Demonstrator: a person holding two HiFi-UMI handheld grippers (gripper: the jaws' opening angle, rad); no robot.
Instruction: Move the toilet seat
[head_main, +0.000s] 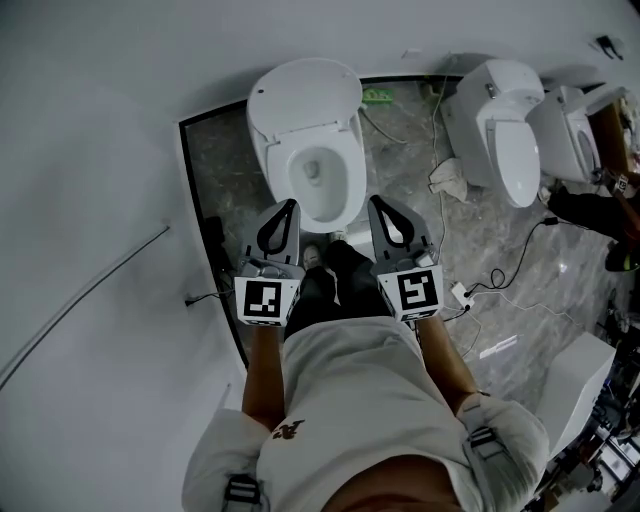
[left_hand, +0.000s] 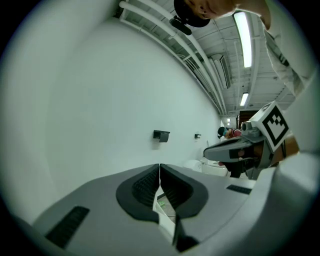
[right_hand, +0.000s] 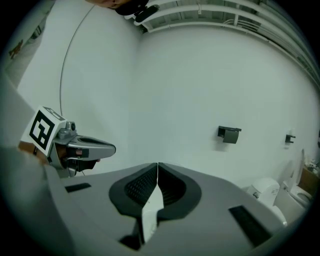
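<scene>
Closed and empty, the left hand-held gripper (head_main: 288, 205) and the right hand-held gripper (head_main: 375, 200) are held side by side in front of a toilet (head_main: 262, 160).

Each gripper view shows its jaws pressed together with nothing between them, aimed at a pale wall (right_hand: 190, 85) that carries a small dark holder (right_hand: 229, 134). In the head view the two tips flank the near end of the bowl at the frame's centre. The toilet seat (head_main: 352, 178) rings the bowl opening just above them, and the lid (head_main: 305, 95) stands raised behind it. Two more toilets (head_main: 505, 140) sit at the upper right. Cables (head_main: 520, 258) trail over the marbled floor (head_main: 480, 225).
</scene>
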